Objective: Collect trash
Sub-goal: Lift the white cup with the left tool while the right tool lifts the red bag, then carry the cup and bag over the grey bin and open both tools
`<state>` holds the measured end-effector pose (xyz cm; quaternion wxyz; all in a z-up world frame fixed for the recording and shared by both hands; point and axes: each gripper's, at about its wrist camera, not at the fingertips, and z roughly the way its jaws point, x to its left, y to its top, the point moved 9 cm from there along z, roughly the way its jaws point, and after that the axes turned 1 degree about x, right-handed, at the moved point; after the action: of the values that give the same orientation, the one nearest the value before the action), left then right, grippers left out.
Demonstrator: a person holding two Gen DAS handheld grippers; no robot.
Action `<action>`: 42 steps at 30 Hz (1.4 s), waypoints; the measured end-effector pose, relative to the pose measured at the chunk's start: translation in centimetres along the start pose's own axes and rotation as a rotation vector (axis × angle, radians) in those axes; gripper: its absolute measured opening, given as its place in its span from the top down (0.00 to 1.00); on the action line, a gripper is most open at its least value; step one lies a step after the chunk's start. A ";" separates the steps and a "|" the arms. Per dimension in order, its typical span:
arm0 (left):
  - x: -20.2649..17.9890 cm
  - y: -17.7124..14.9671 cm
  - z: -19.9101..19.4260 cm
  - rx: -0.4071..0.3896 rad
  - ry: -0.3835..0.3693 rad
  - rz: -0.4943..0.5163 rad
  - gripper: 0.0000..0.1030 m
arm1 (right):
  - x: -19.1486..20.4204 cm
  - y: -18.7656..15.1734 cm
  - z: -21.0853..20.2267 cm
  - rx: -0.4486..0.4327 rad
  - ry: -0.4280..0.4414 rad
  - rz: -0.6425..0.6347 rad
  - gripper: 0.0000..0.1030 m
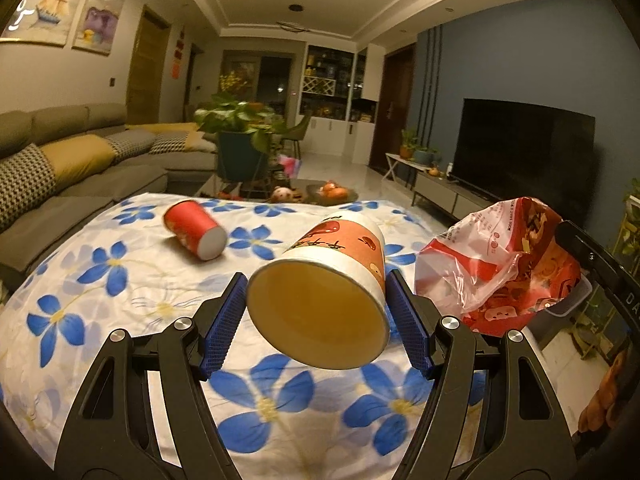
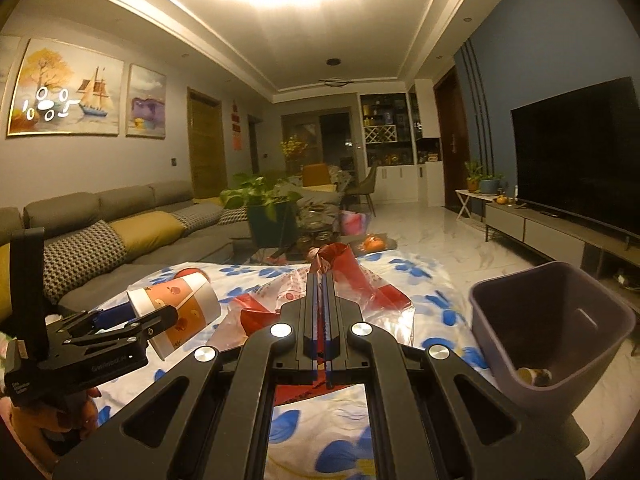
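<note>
Paper cup (image 1: 332, 284), orange band with apple prints and dark unreadable script, gripped between the blue pads (image 1: 224, 320) of the left gripper (image 1: 316, 308) above the flowered tablecloth (image 1: 120, 292); long axis tilted, open mouth toward the camera. Right of the cup: red-and-clear plastic bag (image 2: 352, 280), print too small to read, pinched by the clenched right gripper (image 2: 320, 292). Beyond the cup, red cup (image 1: 196, 230) lying sideways. Right of the bag, grey bin (image 2: 552, 328), contents indistinct.

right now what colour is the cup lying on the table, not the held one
Red, with a white base: the cup shows best in the left wrist view.
</note>
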<state>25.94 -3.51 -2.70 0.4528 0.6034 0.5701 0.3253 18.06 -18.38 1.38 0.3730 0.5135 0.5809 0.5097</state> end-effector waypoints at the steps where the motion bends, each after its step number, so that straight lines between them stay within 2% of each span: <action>1: -0.3 0.1 0.2 -0.001 -0.004 0.006 0.33 | -0.5 0.1 -0.1 -0.003 -0.010 0.002 0.97; 14: -5.4 0.8 2.3 0.002 -0.085 0.049 0.33 | -6.4 1.3 -1.8 -0.045 -0.131 0.040 0.97; 21: -8.8 1.4 3.5 -0.005 -0.128 0.085 0.33 | -10.8 2.3 -2.6 -0.076 -0.226 0.071 0.97; 29: -14.3 2.6 5.1 -0.030 -0.215 0.114 0.33 | -16.6 3.4 -4.0 -0.115 -0.362 0.111 0.97; 36: -20.1 3.7 7.0 -0.041 -0.299 0.139 0.33 | -20.9 3.0 -4.7 -0.121 -0.453 0.126 0.97; 42: -24.1 3.5 8.7 -0.034 -0.357 0.149 0.33 | -23.6 2.8 -5.1 -0.127 -0.518 0.132 0.97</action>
<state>31.90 -28.55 0.21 0.5316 0.6844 0.4289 0.2550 18.42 -42.57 3.04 0.5066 0.6390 0.3983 0.4200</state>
